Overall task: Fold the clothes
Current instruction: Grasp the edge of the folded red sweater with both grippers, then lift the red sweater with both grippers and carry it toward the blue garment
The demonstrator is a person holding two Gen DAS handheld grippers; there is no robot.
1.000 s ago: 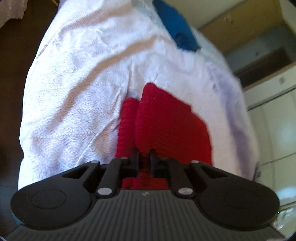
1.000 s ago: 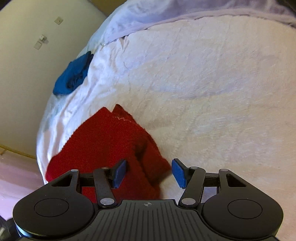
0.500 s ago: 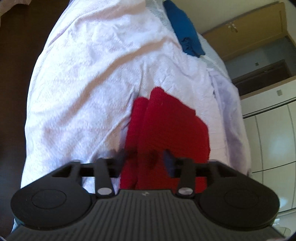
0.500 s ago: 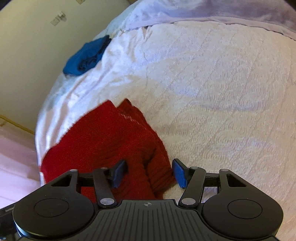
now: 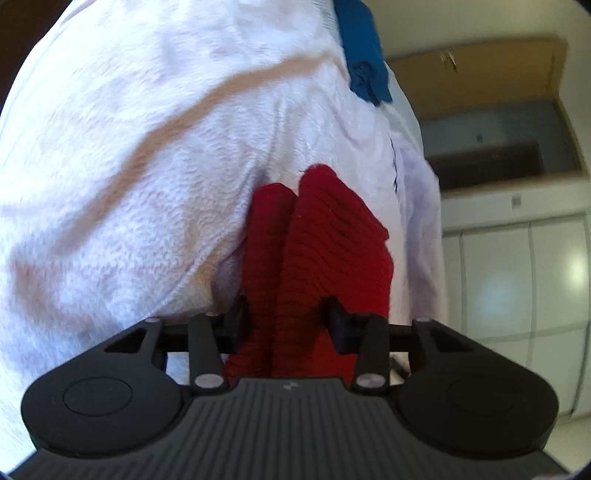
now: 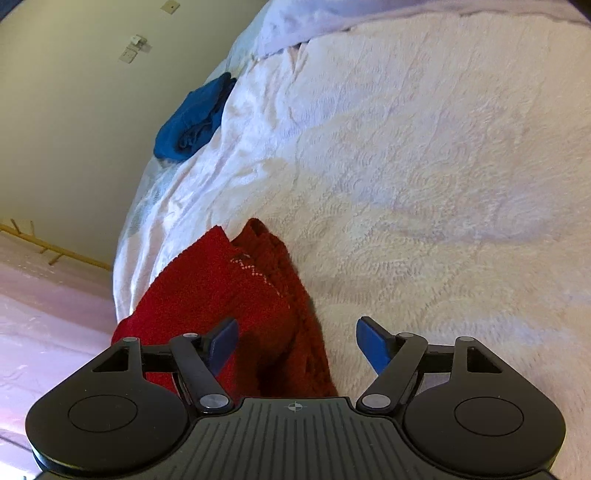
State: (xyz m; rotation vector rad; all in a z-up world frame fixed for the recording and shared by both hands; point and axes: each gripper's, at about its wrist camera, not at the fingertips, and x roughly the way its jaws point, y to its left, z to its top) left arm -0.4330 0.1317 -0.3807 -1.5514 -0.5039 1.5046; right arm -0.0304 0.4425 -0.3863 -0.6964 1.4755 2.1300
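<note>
A red knitted garment [image 5: 325,236] lies folded on the white bed cover [image 5: 147,166], near the bed's edge. My left gripper [image 5: 286,323] sits low over its near end with the red folds between its fingers; the jaws are closing, and I cannot see the pads pressing in. In the right wrist view the same red garment [image 6: 221,284] lies at the lower left. My right gripper [image 6: 297,341] hovers over its right edge, its jaws opening wide: the left blue pad over the fabric, the right one over bare bed cover [image 6: 424,166].
A crumpled blue garment [image 5: 364,48] lies further along the bed by its edge, also visible as the blue garment [image 6: 194,120] near the wall [image 6: 74,110]. White cupboard doors [image 5: 517,277] stand beyond the bed. A lilac sheet [image 6: 332,14] covers the far end.
The left gripper, shut on the red garment a second ago, let go and has dropped closer to it with its jaws apart. The right jaws have spread wider.
</note>
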